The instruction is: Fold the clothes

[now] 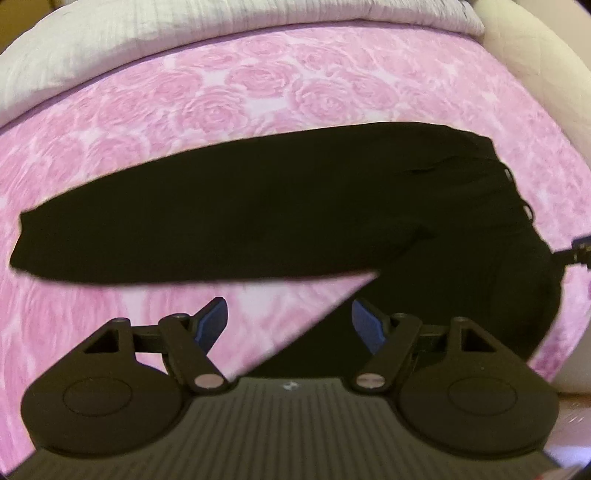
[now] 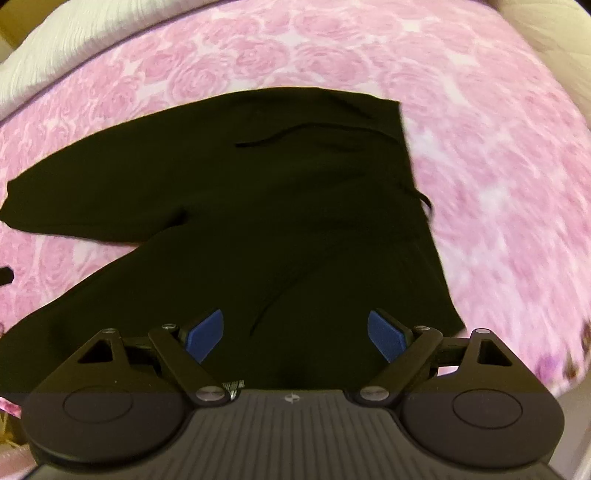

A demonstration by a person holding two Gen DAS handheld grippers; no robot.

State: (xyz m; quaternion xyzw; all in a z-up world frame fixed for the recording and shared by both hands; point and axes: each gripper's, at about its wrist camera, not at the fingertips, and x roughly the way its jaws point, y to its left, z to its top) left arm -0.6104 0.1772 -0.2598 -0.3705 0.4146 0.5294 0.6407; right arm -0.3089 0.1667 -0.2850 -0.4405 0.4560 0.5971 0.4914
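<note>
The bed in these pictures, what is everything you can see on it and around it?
black trousers: one, black, spread flat on the pink cover, legs apart
bed cover: one, pink with a rose pattern, under the trousers
blanket: one, white, along the far edge of the bed
left tool: one, black with blue pads, open, empty, above the cover near a trouser leg
right tool: one, black with blue pads, open, empty, above the trousers

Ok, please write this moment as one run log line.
left gripper: open, empty | right gripper: open, empty | black fabric trousers: spread on pink rose-patterned bedcover
</note>
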